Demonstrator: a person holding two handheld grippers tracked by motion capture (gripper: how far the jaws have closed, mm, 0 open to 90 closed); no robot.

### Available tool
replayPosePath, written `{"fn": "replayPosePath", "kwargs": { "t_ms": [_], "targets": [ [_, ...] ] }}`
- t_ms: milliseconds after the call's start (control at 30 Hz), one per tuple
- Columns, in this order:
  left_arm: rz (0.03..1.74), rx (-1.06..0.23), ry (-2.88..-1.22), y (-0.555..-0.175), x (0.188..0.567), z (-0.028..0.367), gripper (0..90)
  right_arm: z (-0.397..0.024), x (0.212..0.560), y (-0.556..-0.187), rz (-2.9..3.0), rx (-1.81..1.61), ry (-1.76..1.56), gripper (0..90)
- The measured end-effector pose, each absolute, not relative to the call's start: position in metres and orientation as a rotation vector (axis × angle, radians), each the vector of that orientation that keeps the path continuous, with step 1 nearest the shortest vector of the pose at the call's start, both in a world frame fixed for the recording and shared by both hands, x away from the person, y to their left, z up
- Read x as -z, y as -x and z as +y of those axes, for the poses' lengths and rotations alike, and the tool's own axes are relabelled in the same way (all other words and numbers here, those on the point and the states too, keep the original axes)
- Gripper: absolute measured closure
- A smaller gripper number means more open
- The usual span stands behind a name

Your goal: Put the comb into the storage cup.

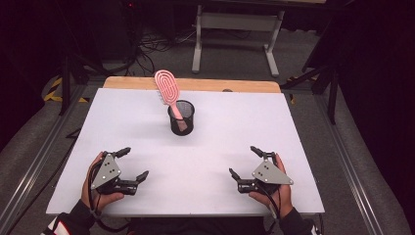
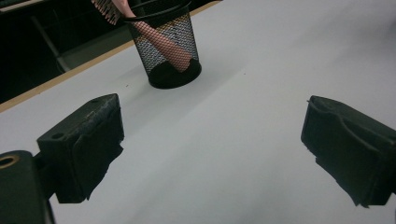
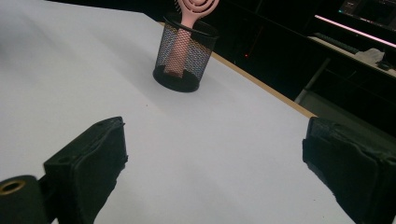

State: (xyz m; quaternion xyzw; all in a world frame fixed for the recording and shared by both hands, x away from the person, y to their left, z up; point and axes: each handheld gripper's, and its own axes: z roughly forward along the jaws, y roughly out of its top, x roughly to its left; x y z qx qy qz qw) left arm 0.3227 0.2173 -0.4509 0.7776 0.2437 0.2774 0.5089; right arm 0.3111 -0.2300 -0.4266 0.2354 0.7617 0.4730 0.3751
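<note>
mesh cup (image 1: 181,119) mid-table, open white tabletop (image 1: 235,142) around

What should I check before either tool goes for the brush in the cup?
1. Left tool open, holding nothing: ok.
2. Right tool open, holding nothing: ok.
3. Pink hairbrush standing handle-down in the black mesh cup, head above the rim and leaning toward the far left: ok.
4. Cup upright on the white table: ok.
5. Bare table between both tools and the cup: ok.
6. Whether the cup stays put if the brush is lifted: cannot tell.
</note>
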Motion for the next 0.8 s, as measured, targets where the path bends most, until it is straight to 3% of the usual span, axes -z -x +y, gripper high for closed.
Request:
{"fn": "replayPosePath", "kwargs": {
  "t_ms": [800],
  "targets": [
    [0.606, -0.664, -1.884, -0.326, 0.452, 0.2175, 6.8, -0.2325, 0.4263, -0.3128, 1.95, -1.217, -0.615, 6.6]
  ]
}}
